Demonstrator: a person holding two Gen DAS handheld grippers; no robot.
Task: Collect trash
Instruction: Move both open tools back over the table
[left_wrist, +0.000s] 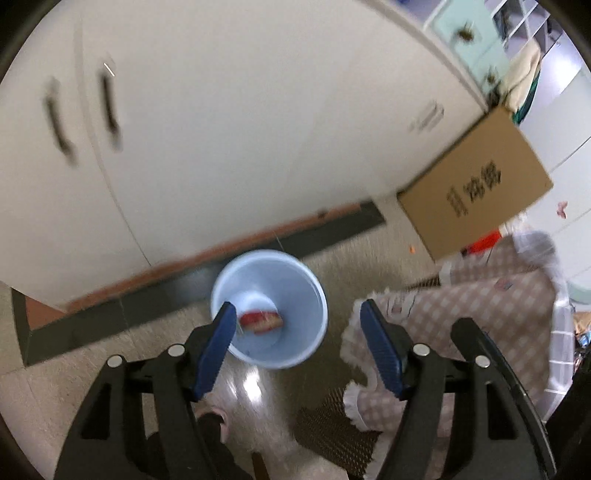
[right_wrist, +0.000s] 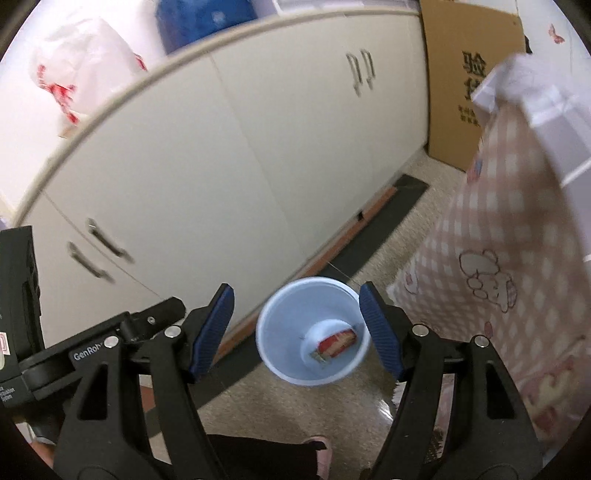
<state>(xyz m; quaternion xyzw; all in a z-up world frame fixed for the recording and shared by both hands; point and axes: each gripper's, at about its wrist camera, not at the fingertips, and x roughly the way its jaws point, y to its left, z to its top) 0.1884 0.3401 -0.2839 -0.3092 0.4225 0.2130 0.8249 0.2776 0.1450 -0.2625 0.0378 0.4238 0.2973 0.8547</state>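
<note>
Round pale-blue plastic bin (left_wrist: 269, 308) sits on the beige floor at lower centre of both views, a red-and-tan wrapper (left_wrist: 261, 321) at its bottom. Left gripper (left_wrist: 297, 345) and right gripper (right_wrist: 295, 330) hover above it, fingers spread wide, empty. Cream cabinet doors (right_wrist: 229, 177) fill the upper frame.

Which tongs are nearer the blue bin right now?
About even, so I cannot tell. The left tongs and the right tongs both hang open above the blue bin, which holds a red wrapper.
</note>
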